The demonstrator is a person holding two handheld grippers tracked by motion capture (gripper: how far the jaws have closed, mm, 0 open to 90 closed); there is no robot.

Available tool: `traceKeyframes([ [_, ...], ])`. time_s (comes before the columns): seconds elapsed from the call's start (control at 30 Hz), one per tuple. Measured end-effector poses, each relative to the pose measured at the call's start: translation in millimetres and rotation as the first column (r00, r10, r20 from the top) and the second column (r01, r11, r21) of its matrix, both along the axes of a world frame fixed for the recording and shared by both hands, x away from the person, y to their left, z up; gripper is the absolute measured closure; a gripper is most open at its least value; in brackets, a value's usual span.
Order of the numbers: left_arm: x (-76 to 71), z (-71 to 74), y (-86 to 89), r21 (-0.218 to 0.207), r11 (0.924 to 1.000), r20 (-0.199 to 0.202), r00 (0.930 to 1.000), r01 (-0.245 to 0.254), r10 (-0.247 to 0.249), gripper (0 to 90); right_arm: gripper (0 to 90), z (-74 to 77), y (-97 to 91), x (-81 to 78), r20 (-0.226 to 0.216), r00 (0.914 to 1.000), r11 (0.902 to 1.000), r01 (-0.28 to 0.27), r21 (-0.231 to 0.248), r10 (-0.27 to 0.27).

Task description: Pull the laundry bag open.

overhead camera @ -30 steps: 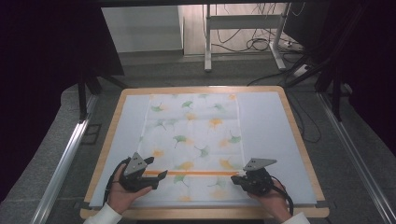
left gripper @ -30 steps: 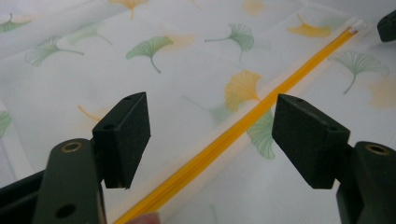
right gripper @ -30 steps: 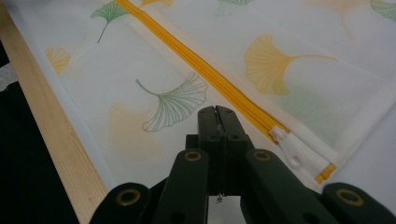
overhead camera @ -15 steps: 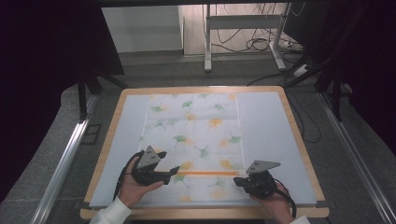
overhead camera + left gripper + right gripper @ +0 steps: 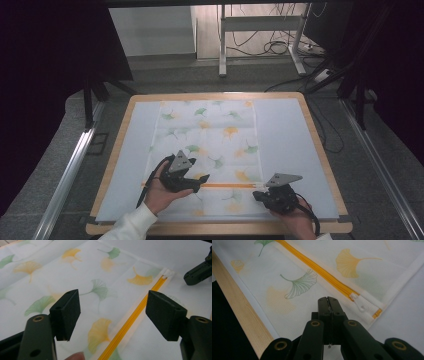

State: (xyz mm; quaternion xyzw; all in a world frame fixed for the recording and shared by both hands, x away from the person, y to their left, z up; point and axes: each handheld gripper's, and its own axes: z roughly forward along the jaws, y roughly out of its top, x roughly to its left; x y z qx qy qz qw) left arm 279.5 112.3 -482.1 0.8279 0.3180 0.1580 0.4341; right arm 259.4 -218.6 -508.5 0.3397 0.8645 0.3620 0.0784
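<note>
Bag [image 5: 207,145] lies flat on table [image 5: 300,145], mid-board. Zipper [image 5: 227,185] runs across bag's near end. Left gripper [image 5: 202,180] sits over zipper's left end; right gripper [image 5: 257,196] just beside its right end, near pull [image 5: 359,302].

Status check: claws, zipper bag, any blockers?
Left claw open above the yellow zipper. Right claw shut, empty, beside the zipper pull. Bag flat; nothing in the way.

The bag [image 5: 207,145] is white with green and orange ginkgo leaves; its zipper [image 5: 230,185] is orange. Both tools are black; the worktop [image 5: 320,145] has a pale wooden rim.
</note>
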Motion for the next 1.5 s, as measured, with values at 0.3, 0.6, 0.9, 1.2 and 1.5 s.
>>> traceKeyframes([
  [0.3,9.0,-5.5,-33.9,-0.002,0.9992,0.023,0.999,0.039,-0.039,26.4,89.2,-3.6,-2.4,-1.9,-0.021,0.9998,0.9998,0.003,-0.022,-0.003],
  [0.6,9.1,-7.3,-49.5,-0.019,0.9962,-0.013,0.9963,0.085,-0.085,31.8,89.2,-7.9,-3.9,-3.6,-0.026,0.9993,0.9984,0.024,-0.051,-0.026],
  [0.9,9.8,-5.0,-62.3,-0.06,0.9935,-0.015,0.995,0.097,-0.098,32.4,89.2,-10.0,-2.9,-5.9,-0.019,0.9994,0.9976,0.027,-0.064,-0.029],
  [1.2,13.6,-5.7,-72.8,-0.051,0.9924,-0.005,0.9937,0.112,-0.112,34.3,89.2,-10.9,-2.7,-7.1,-0.008,0.9995,0.9977,0.031,-0.061,-0.032],
  [1.5,19.8,-11.8,-94.6,-0.058,0.9878,-0.013,0.9893,0.145,-0.146,31.8,89.0,-10.3,-2.6,-8.7,0.006,0.9996,0.9967,0.029,-0.076,-0.029],
])
